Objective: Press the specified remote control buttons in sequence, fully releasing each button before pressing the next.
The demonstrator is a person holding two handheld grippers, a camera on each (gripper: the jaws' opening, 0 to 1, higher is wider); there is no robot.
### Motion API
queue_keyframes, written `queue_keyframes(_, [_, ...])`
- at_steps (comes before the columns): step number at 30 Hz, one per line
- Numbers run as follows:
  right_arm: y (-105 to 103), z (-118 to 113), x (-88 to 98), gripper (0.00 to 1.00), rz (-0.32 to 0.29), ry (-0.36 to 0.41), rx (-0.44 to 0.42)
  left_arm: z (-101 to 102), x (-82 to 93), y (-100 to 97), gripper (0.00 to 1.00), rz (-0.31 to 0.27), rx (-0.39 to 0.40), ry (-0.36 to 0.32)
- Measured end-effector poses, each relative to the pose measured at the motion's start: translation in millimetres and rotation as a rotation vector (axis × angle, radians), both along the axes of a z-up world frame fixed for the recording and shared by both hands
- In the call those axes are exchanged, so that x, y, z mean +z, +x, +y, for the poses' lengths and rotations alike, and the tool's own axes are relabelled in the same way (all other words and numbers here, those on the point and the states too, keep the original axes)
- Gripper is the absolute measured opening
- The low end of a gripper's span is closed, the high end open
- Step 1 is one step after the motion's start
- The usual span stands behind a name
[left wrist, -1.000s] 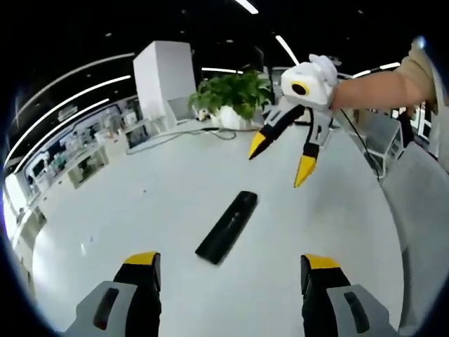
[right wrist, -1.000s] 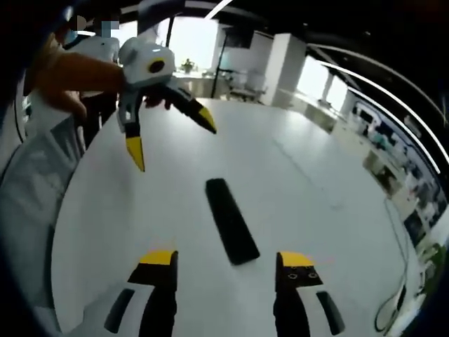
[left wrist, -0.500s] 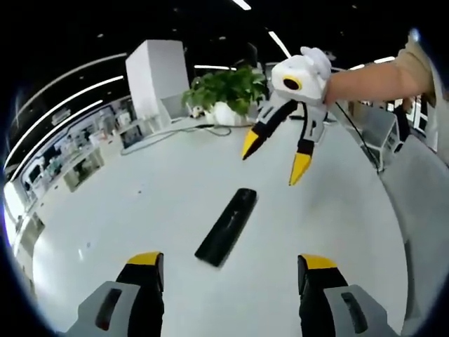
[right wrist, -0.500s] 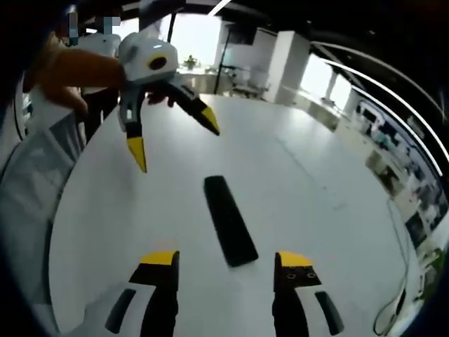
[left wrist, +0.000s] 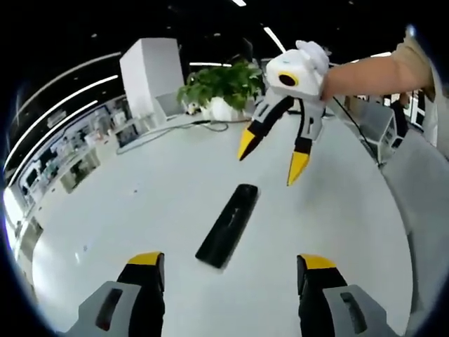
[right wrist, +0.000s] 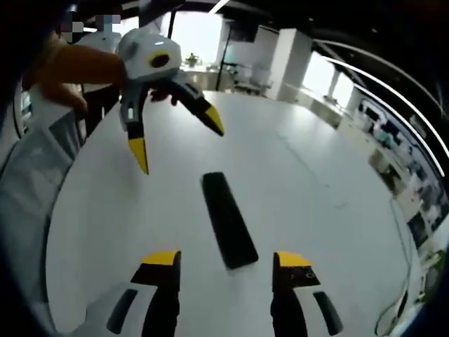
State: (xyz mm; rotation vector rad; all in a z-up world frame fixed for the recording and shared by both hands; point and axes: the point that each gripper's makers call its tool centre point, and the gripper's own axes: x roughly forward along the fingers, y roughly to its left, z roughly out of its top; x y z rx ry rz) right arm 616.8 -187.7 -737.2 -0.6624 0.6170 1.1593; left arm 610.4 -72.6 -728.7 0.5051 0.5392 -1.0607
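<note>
1. While the black remote (left wrist: 227, 225) lies flat on the white table (left wrist: 140, 203) between my grippers, both are spread wide and hold nothing.
2. I close my right gripper (left wrist: 269, 156) before pressing with one tip.
3. My left gripper (right wrist: 177, 137) hovers clear.

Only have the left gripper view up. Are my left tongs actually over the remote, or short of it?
Observer: In the right gripper view the left tongs look raised off the table, open, with their tips beyond the remote's far end and not touching it.
Operator: And the right tongs, seen from their own camera?
Observer: The right tongs are open too. The remote's near end lies just ahead of the gap between their tips, and the remote runs lengthwise away from them toward the left tongs.
</note>
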Motion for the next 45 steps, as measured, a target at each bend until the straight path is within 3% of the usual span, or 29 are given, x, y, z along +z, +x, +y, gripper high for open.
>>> queue_keyframes(34, [14,6,-23.6,0.42,0.04,-0.024,0.019,-15,-25.8,18.6,0.74,0.03,-0.06,0.051])
queue_keyframes(45, [17,7,-29.7,0.36,0.059,-0.031,0.018,-16,-31.6,23.5,0.72,0.044,-0.069,0.067])
